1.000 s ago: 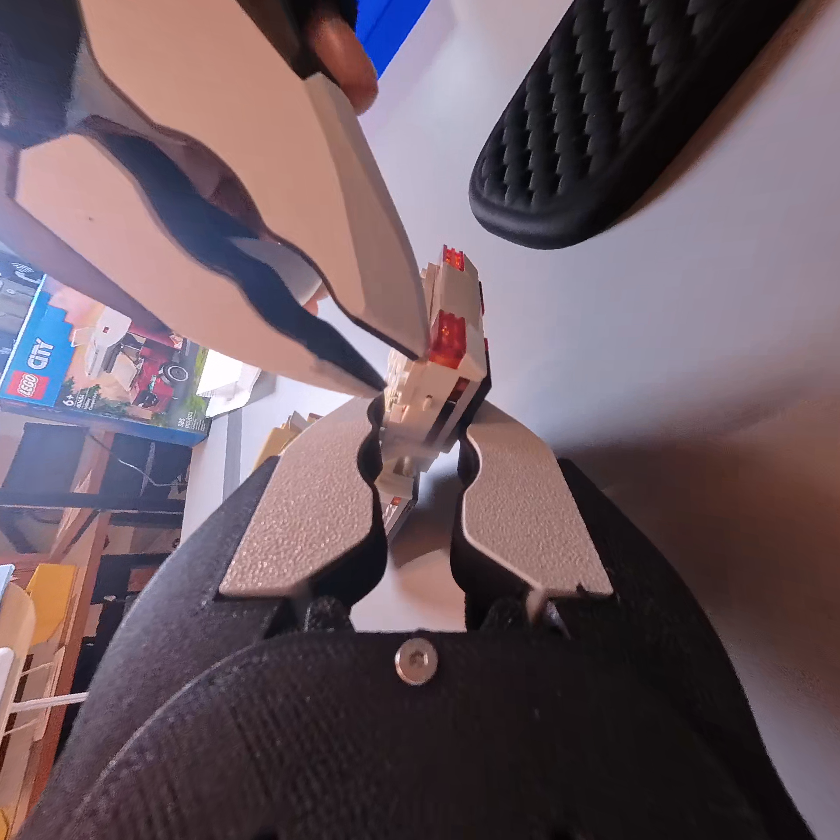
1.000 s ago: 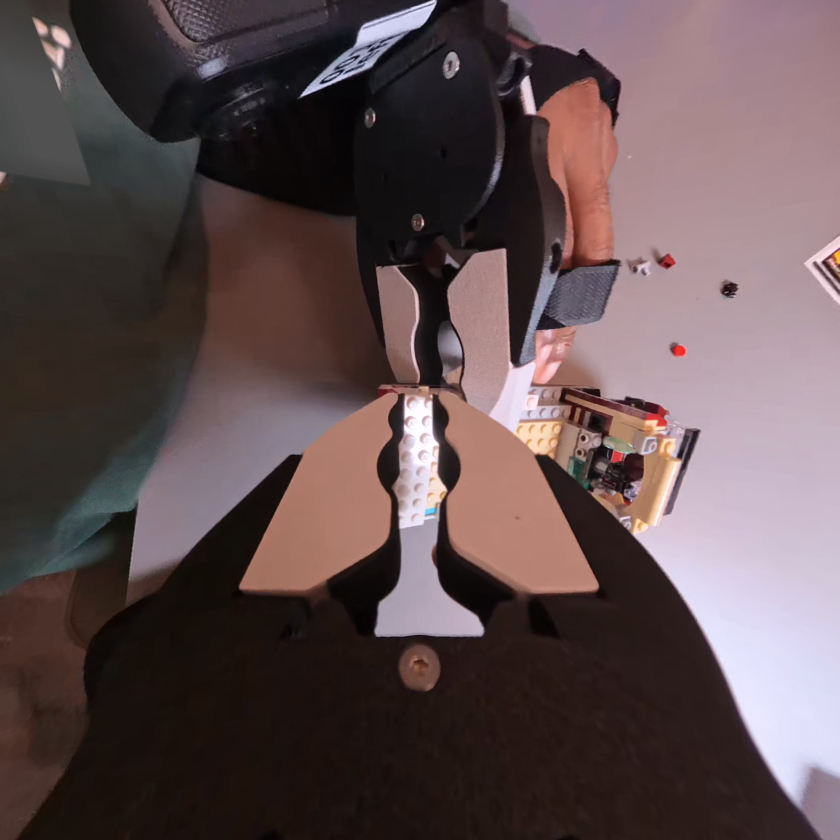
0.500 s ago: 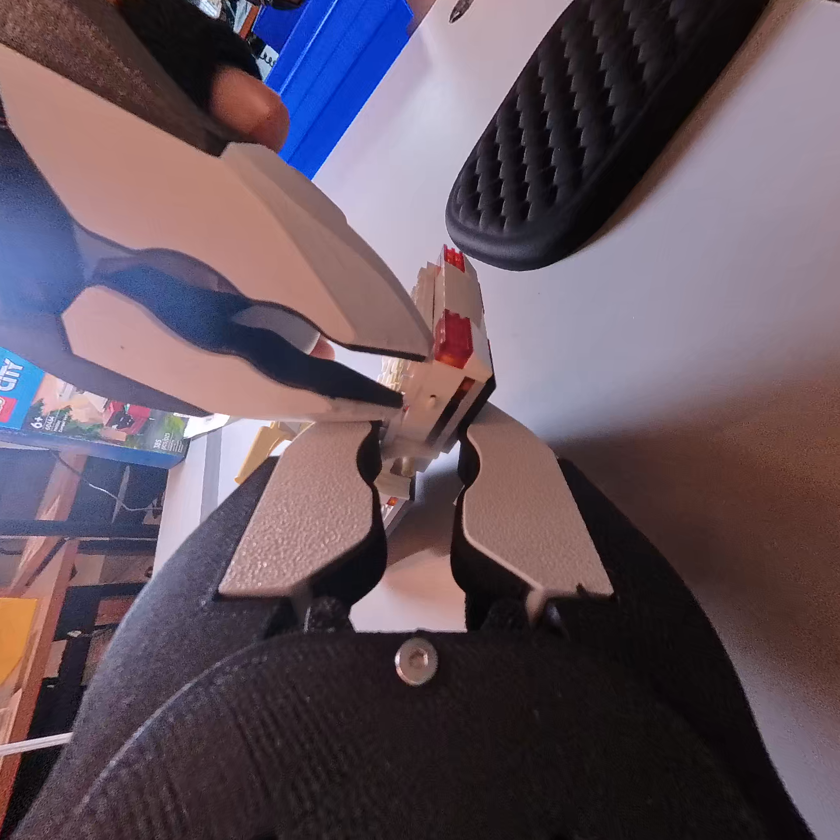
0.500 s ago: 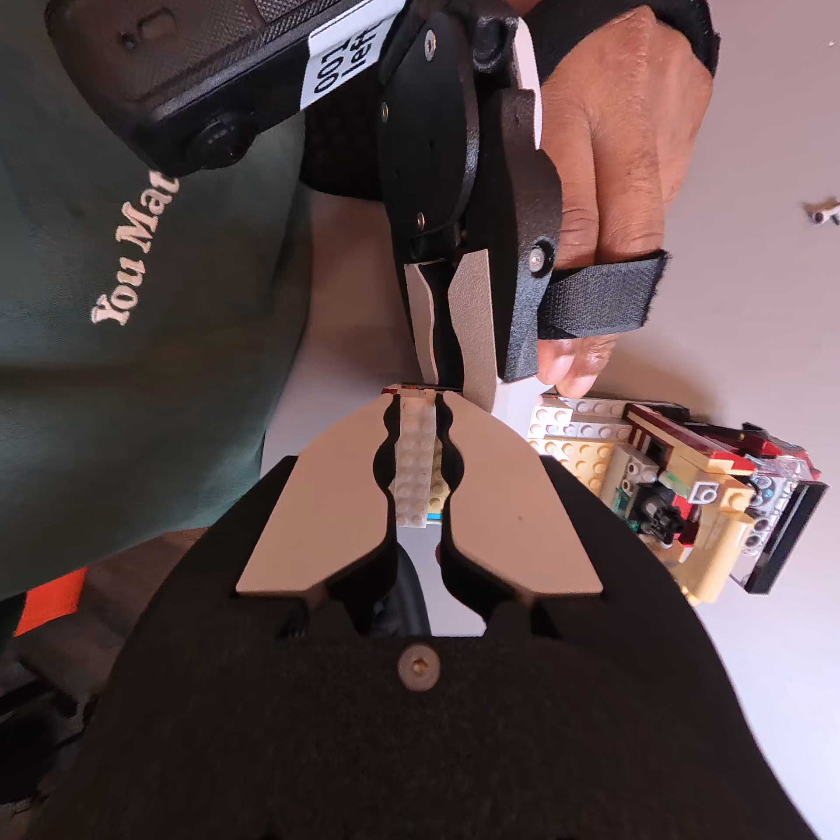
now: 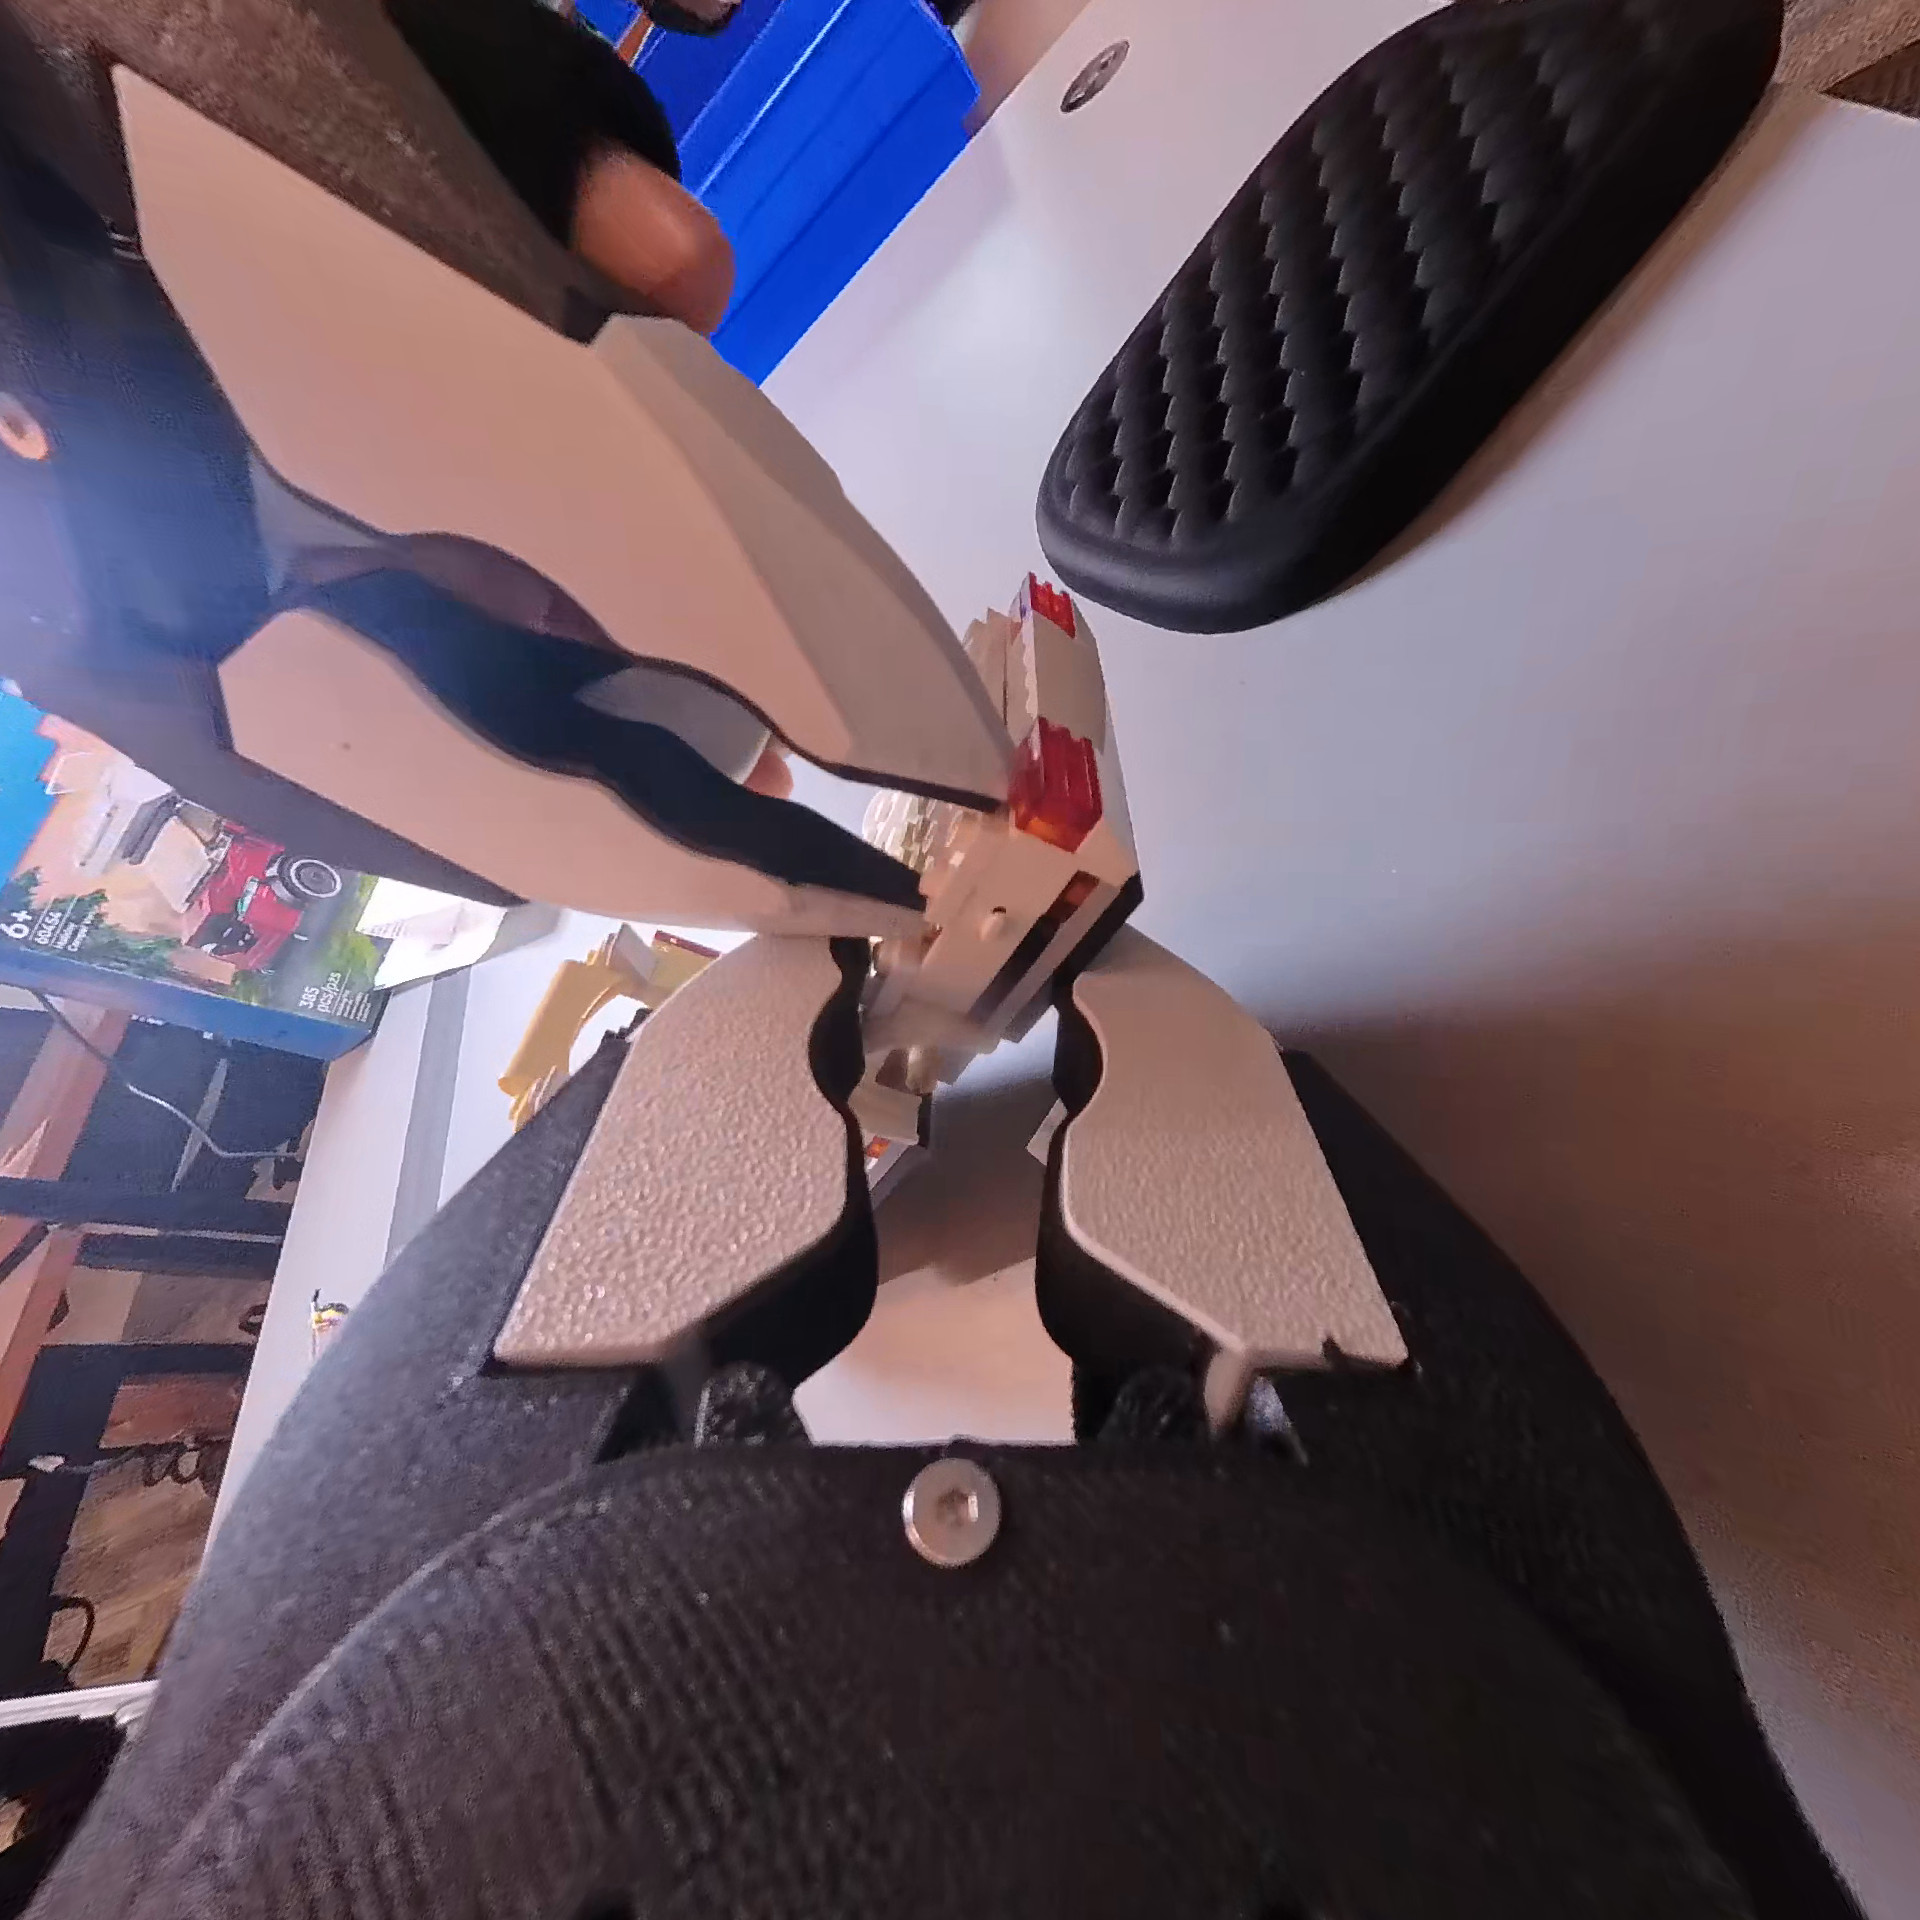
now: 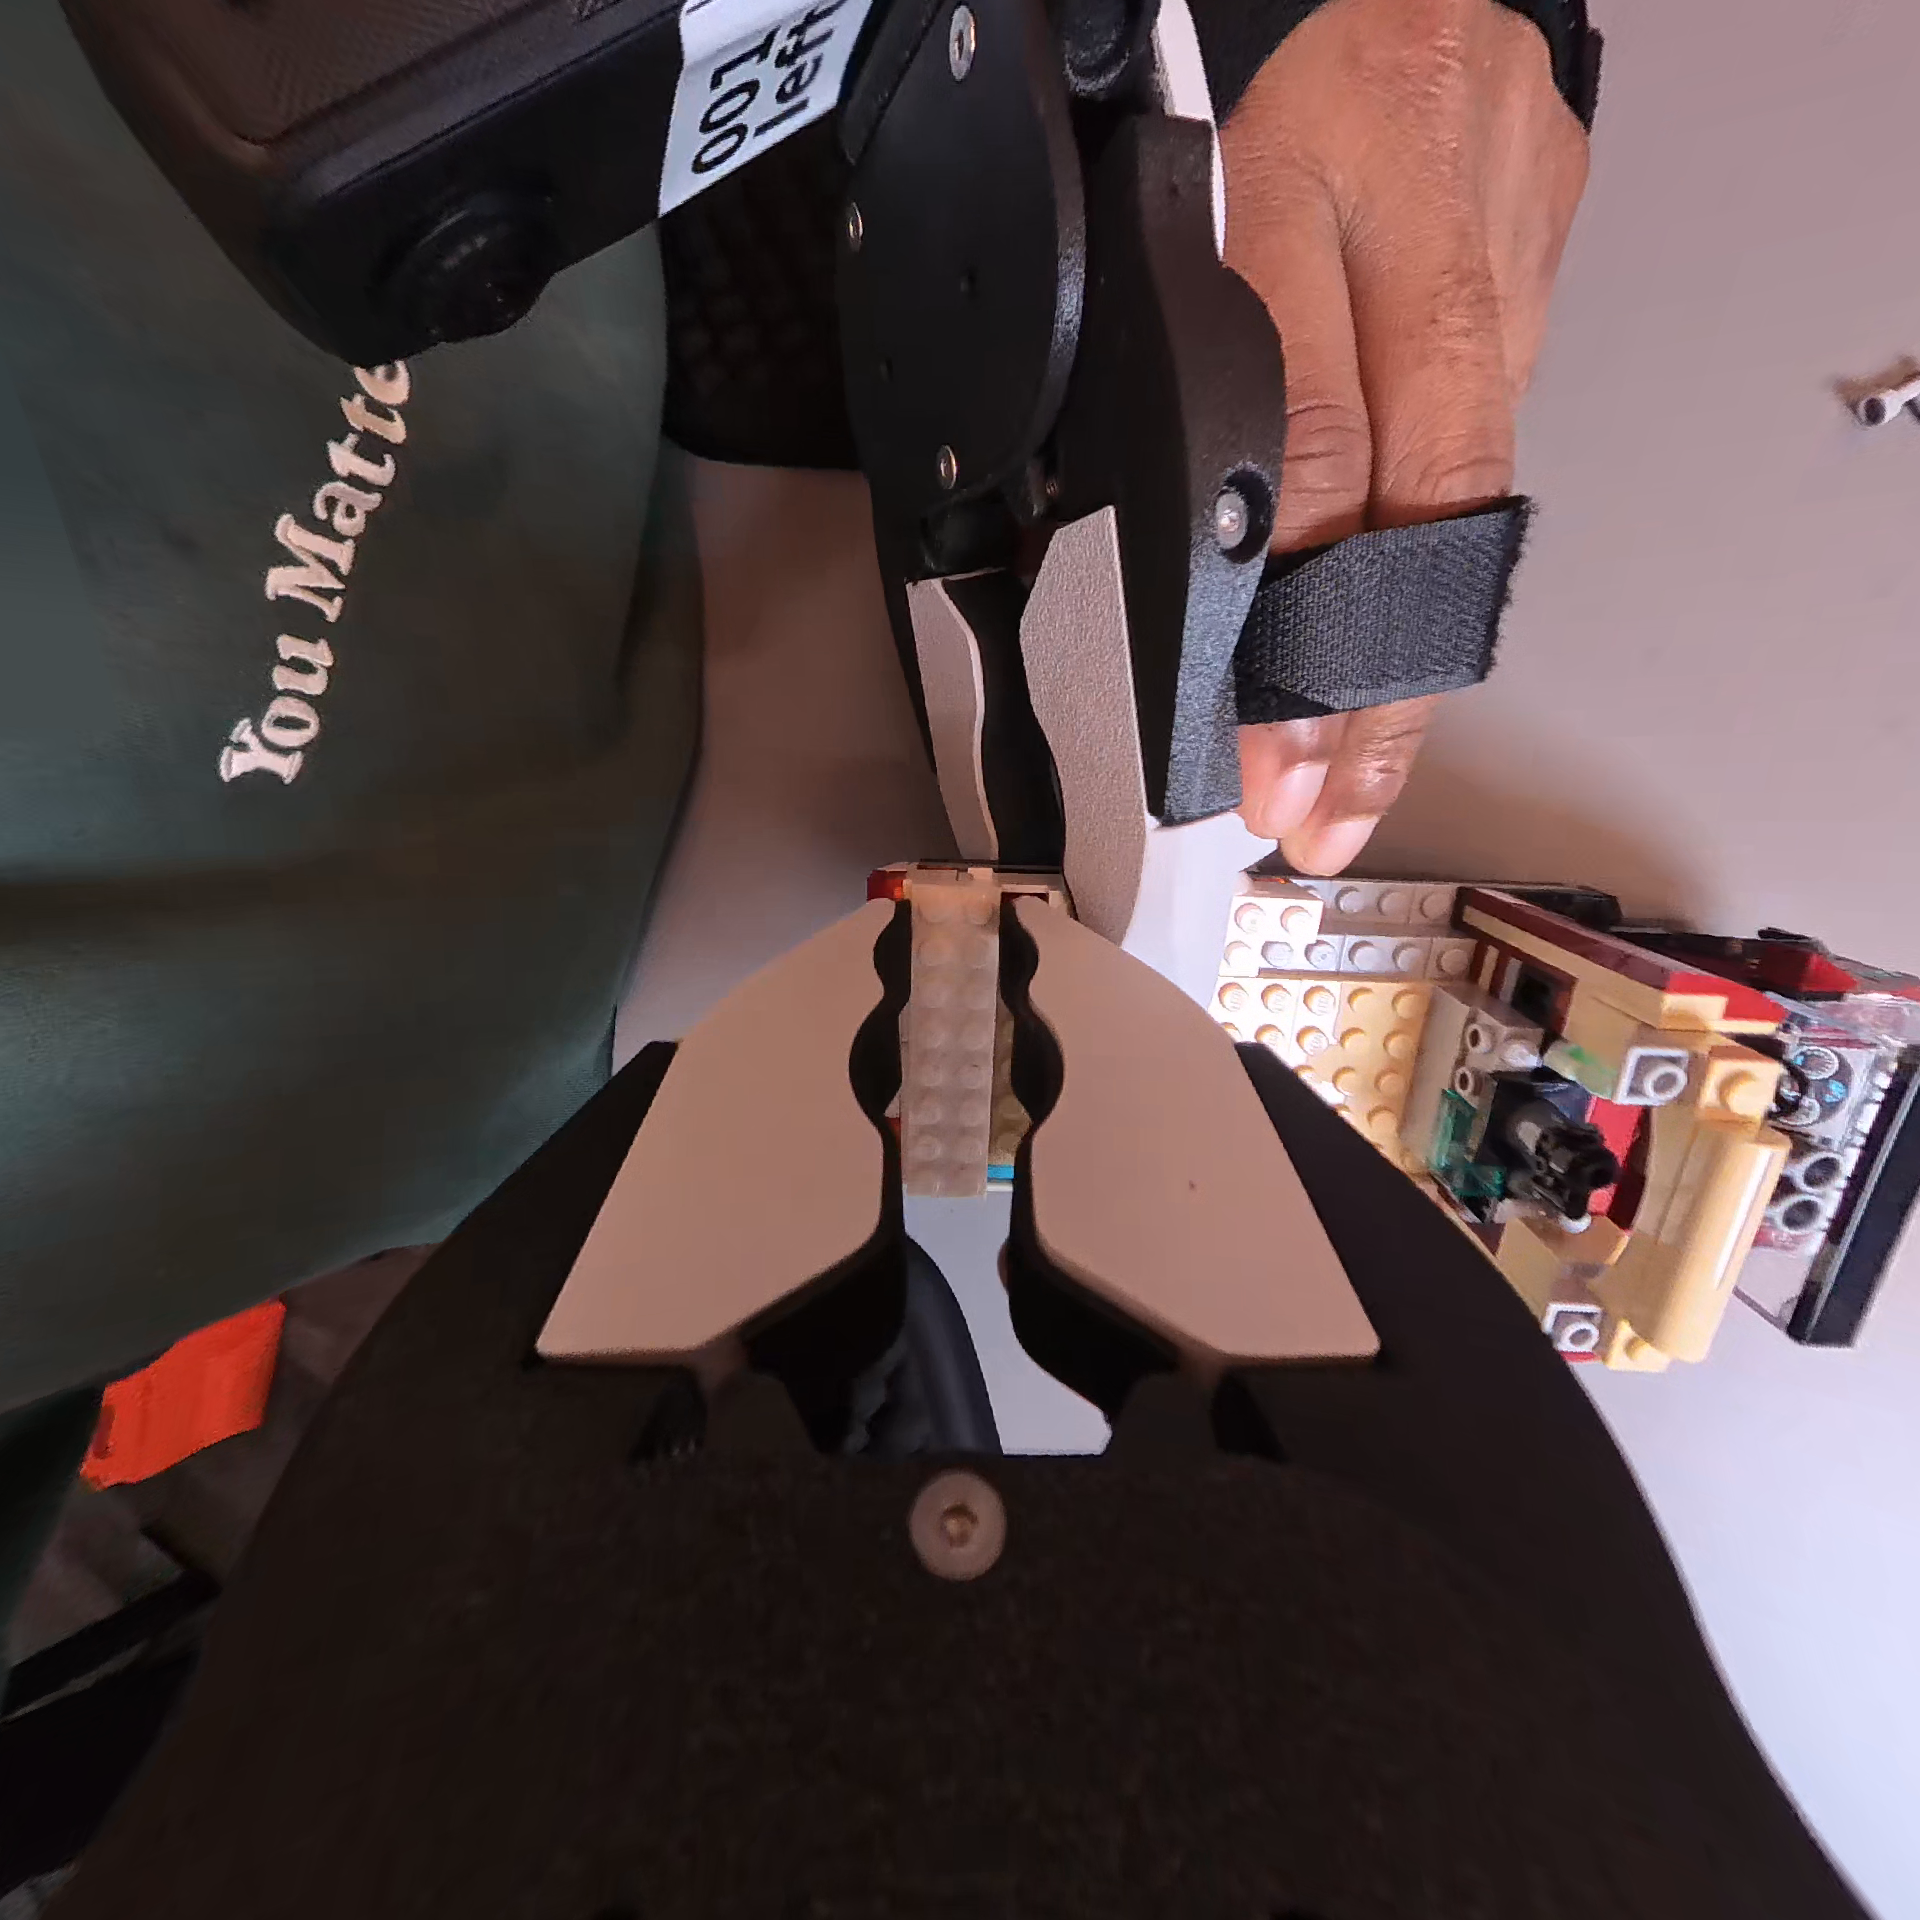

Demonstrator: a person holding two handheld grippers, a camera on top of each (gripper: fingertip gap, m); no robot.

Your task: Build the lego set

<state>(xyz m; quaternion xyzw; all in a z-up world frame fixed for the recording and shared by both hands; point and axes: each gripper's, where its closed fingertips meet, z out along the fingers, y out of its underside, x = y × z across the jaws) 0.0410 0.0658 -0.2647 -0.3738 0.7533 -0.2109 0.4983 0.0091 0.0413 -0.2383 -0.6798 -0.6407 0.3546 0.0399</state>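
A small white lego sub-assembly with clear red pieces is held off the white table between both grippers. My left gripper is shut on its lower end. My right gripper comes in from the upper left and is shut on the same piece. In the right wrist view my right gripper clamps the studded white plate lengthwise. The left gripper reaches down from above onto its far end. A larger tan, white and dark red lego build lies on the table to the right.
A black ribbed pad lies on the table beyond the grippers. A lego box and a blue bin stand at the table's far side. Small loose pieces lie at the right. The person's green shirt fills the left. My right fingertips sit around 4 cm from my left ones.
Both grippers have kept hold of the white sub-assembly. The pair has moved nearer to the person and lower, so the larger build now looks closer in the right wrist view.
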